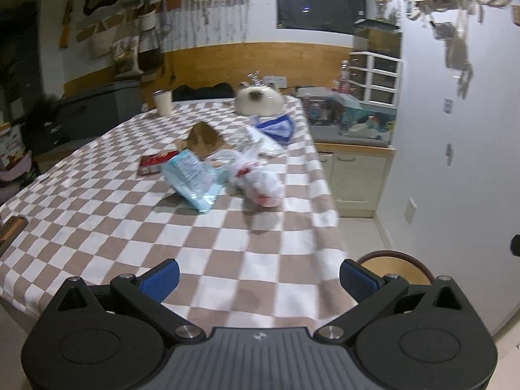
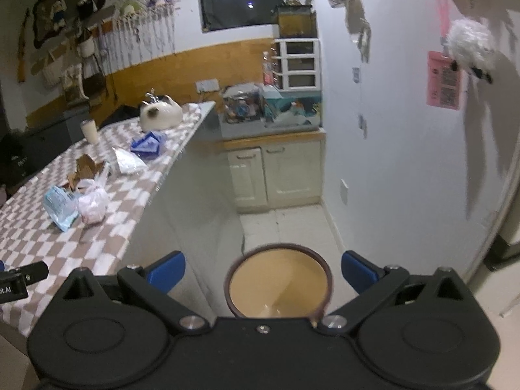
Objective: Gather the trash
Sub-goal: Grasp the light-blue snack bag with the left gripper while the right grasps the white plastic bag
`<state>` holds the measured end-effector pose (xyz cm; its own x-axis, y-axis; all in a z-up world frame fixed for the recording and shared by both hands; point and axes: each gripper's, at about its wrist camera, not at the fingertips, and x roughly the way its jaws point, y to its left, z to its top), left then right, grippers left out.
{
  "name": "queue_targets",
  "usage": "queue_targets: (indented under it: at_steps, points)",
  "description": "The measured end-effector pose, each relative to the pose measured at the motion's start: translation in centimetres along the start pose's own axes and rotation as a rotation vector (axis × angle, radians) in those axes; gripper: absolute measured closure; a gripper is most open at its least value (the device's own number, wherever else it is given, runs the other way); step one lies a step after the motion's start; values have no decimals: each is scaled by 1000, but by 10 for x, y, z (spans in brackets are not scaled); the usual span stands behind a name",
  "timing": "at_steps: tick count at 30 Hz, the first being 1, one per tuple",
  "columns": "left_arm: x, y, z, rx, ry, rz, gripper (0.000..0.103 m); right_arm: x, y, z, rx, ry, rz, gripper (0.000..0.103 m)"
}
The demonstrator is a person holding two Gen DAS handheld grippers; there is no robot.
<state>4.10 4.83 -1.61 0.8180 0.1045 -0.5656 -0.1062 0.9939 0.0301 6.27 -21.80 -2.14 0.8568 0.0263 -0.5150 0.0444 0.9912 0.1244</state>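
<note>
Left gripper (image 1: pixel 259 280): blue-padded jaws spread wide, nothing between them; held over the near edge of the table (image 1: pixel 97 227), which carries a brown-and-white checked cloth

Right gripper (image 2: pixel 263 271): jaws likewise spread wide and empty; held above the bin (image 2: pixel 279 281), a round tan container with a dark rim standing on the tiled floor just beside the table's end

Trash, clustered mid-table, well apart from both grippers:
- light blue plastic packet (image 1: pixel 191 178), crumpled, nearest the grippers
- clear plastic bag (image 1: pixel 260 178) with red and white contents, just right of the blue packet
- red wrapper (image 1: pixel 156 164), flat, to the left of the blue packet
- torn brown cardboard (image 1: pixel 203 138), behind the packet
- blue and white wrapper (image 1: pixel 276 126), further back

Other items on the table: white cup (image 1: pixel 163 102) at the far left; white cat-shaped figure (image 1: pixel 258 99) at the far end
</note>
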Motion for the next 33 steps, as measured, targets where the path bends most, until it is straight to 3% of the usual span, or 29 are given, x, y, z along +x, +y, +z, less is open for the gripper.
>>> queue_targets:
  at_steps: [10,19,22,28,33]
  points:
    - [53,47,12,-30,33,92,0,51,39,14,-3,-81,186,0]
    - [78,84,24,-25,-15,90,0,101,101,34,-21,-92,344,0]
    - [87,99,28,-56,10,86,0,117,128,41,-38,-76,377,0]
    - [97,128,32,-114,33,-2,0,150,178,51,-54,1,454,0]
    - [112,150,34,-218,-12,-218,0,187,207,49,0,129,523,3]
